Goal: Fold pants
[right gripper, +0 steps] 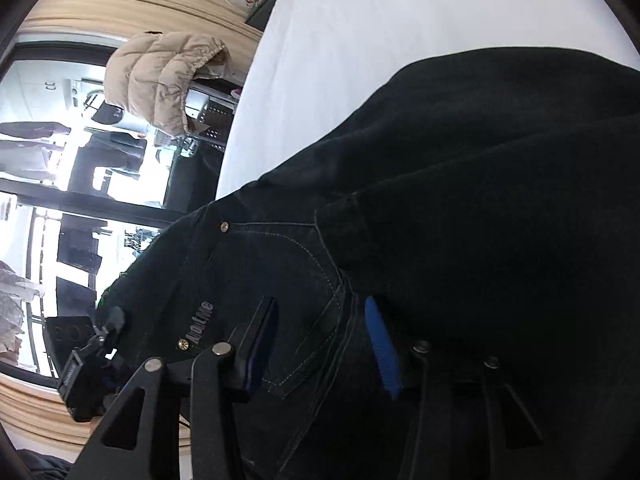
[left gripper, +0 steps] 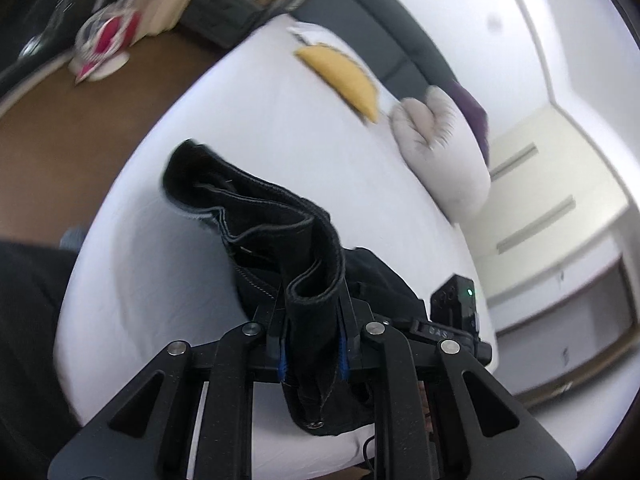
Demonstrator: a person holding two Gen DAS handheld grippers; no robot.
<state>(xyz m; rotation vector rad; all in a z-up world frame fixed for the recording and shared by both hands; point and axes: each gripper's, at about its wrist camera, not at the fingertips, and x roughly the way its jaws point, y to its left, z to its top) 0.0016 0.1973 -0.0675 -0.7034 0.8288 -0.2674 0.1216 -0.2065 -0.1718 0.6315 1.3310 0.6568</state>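
The left tongs (left gripper: 312, 336) are clamped on a bunched hem or band of the black pants (left gripper: 256, 216), the cloth pinched between the blue pads and rising in a curled ridge away from the camera, clear of the white bed (left gripper: 280, 128) beneath. The right tongs (right gripper: 320, 344) stand partly apart over the denim (right gripper: 480, 160) near a pocket seam and a small rivet; cloth lies between their blue pads (right gripper: 380, 344), but I cannot tell whether the pads press on it (no earlier view is there to compare). By my reading the fold is at an early stage: one end of the garment is lifted, the bulk lies heaped and rumpled on the mattress, and no flat, squared layer shows anywhere, so the laying over and smoothing are all left to do. Farther out on the bed lie a yellow cushion (left gripper: 344, 76) and a pale grey plush pillow (left gripper: 436, 136), both well apart from the pants and unlikely to hinder the fold. Beyond the bed's edge, the right wrist view shows a beige puffer jacket (right gripper: 164, 76) draped on something by a bright window, and the left wrist view shows brown floor (left gripper: 80, 128) and blurred clutter.
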